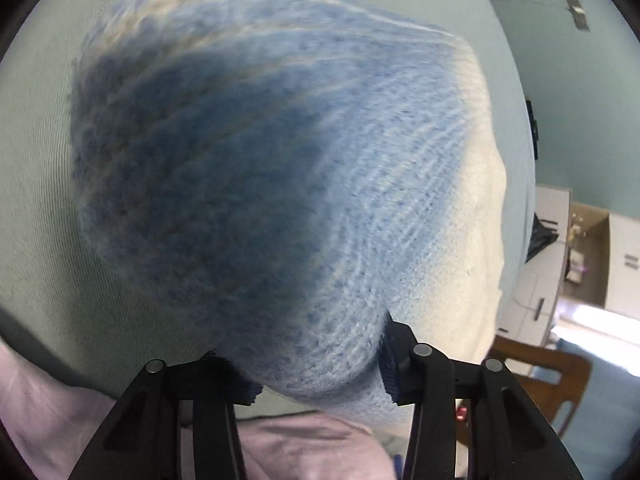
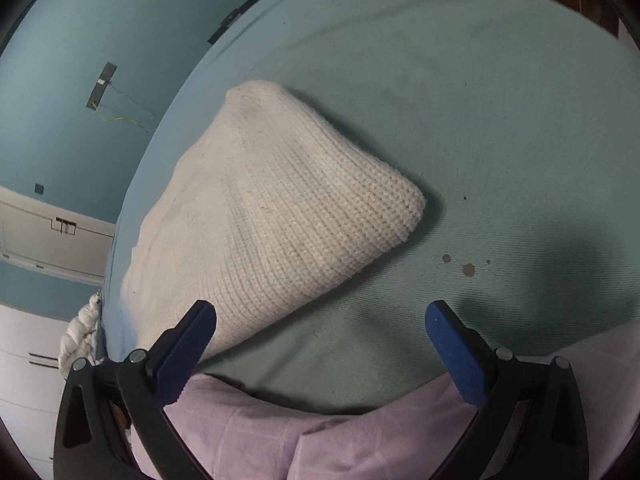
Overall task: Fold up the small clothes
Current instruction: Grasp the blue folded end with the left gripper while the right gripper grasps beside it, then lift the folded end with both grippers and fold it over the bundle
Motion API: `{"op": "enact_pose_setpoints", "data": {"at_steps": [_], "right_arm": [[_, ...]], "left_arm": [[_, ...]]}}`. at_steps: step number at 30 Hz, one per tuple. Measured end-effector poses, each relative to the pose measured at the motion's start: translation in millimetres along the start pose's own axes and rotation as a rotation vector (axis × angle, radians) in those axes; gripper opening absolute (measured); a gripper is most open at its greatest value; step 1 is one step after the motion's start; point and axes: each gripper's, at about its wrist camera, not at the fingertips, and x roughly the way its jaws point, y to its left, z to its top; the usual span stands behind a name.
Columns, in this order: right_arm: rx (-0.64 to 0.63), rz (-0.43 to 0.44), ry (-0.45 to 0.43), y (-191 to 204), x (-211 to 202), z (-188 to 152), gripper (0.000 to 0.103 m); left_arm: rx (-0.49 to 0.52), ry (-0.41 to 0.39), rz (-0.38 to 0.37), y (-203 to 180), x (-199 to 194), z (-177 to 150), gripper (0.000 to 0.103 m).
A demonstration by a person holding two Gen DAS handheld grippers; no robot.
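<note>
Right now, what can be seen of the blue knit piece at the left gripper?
The blue knit piece is a soft, ribbed, woolly garment, light blue with darker blue shading and pale streaks near its top. It spreads over the green cloth-covered table, beside a cream knit piece. Its near edge bunches between the fingers of the left gripper, which press it.

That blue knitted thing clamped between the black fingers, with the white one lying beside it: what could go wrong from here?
The left gripper pinches only the bunched edge of the blue knit, so the loose fabric could slip out or fold crooked. The blue knit also overlaps the white knit, so pulling might drag the white one along. The right gripper stands open with one finger over the white knit's edge, and could snag it.
</note>
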Motion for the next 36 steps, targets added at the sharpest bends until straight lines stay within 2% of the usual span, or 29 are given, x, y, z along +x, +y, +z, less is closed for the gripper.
{"op": "enact_pose_setpoints", "data": {"at_steps": [5,7,9,11,18,20,21,22,23,24,26,31,33,35,36], "right_arm": [[0.145,0.097,0.065,-23,9,5,0.102],[0.208,0.130,0.072,-32,10,4,0.095],[0.254,0.167,0.106,-37,18,4,0.078],[0.289,0.203,0.143,-40,27,2,0.071],[0.402,0.352,0.162,-47,45,1,0.071],[0.419,0.402,0.139,-48,45,3,0.067],[0.423,0.406,0.130,-49,44,3,0.057],[0.428,0.396,0.127,-50,44,3,0.055],[0.426,0.390,0.123,-50,44,2,0.049],[0.419,0.377,0.108,-49,42,2,0.035],[0.389,0.374,0.067,-46,33,-1,0.028],[0.230,0.382,-0.067,-19,-11,-7,0.022],[0.229,0.407,-0.087,-15,-28,-14,0.021],[0.299,0.503,-0.093,-18,-49,-25,0.021],[0.308,0.516,-0.107,-20,-58,-31,0.021]], "left_arm": [[0.011,0.002,-0.040,6,1,4,0.042],[0.026,0.003,-0.051,6,1,5,0.042],[0.038,0.004,-0.061,7,1,6,0.042],[0.043,0.007,-0.068,7,1,8,0.042],[0.042,0.025,-0.061,4,1,13,0.043],[0.077,0.013,-0.034,-3,2,10,0.044],[0.110,0.000,-0.014,-7,1,7,0.044],[0.122,-0.009,-0.007,-16,5,4,0.044],[0.124,-0.022,-0.010,-17,4,2,0.043],[0.115,-0.027,-0.019,-16,4,1,0.041],[0.092,-0.040,-0.045,-12,1,0,0.037],[0.165,-0.087,-0.046,-25,-16,-11,0.030],[0.211,-0.107,-0.091,-33,-34,-20,0.029],[0.210,-0.102,-0.189,-35,-58,-31,0.028],[0.197,-0.092,-0.228,-33,-67,-36,0.028]]}}
